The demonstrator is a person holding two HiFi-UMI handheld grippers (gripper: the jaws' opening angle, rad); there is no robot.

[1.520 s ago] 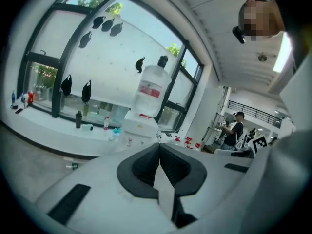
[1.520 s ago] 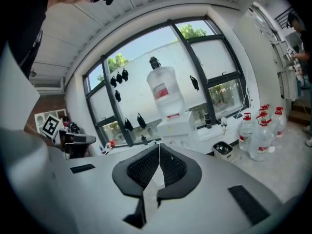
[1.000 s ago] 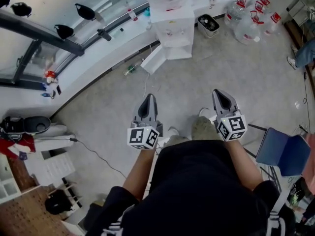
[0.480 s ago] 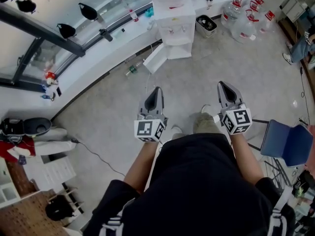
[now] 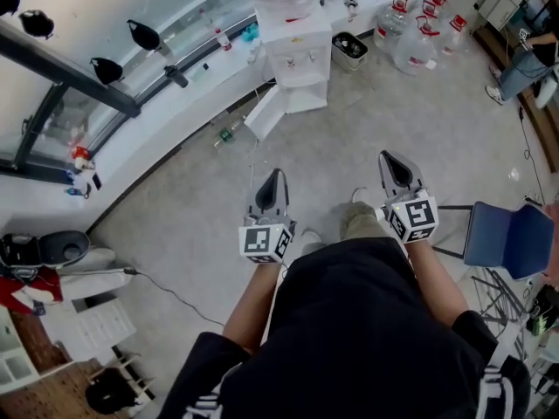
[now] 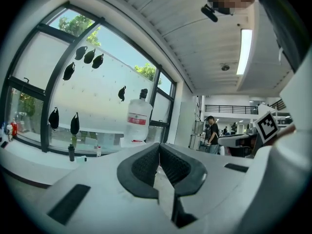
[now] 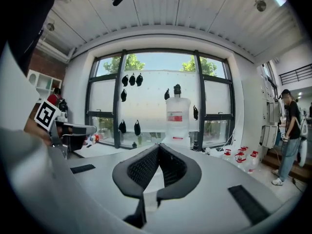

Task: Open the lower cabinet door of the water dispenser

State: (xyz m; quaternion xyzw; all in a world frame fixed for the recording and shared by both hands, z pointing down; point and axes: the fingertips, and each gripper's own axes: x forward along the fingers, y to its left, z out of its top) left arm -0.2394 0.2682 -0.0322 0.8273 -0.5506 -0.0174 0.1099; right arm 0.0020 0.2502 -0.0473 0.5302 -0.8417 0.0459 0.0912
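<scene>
Item: white box-shaped water dispenser (image 5: 297, 55) w/ clear bottle on top, at window wall. Its white lower cabinet door (image 5: 265, 113) stands swung out, picture-left of dispenser. Left gripper (image 5: 274, 178), right gripper (image 5: 390, 161): well short of dispenser, fingers pressed together, nothing between. Red-capped clear plastic jugs (image 5: 410, 42): floor, right of dispenser.

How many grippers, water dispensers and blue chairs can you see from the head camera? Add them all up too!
grippers: 2 (left gripper, right gripper)
water dispenser: 1
blue chair: 1
total: 4
</scene>
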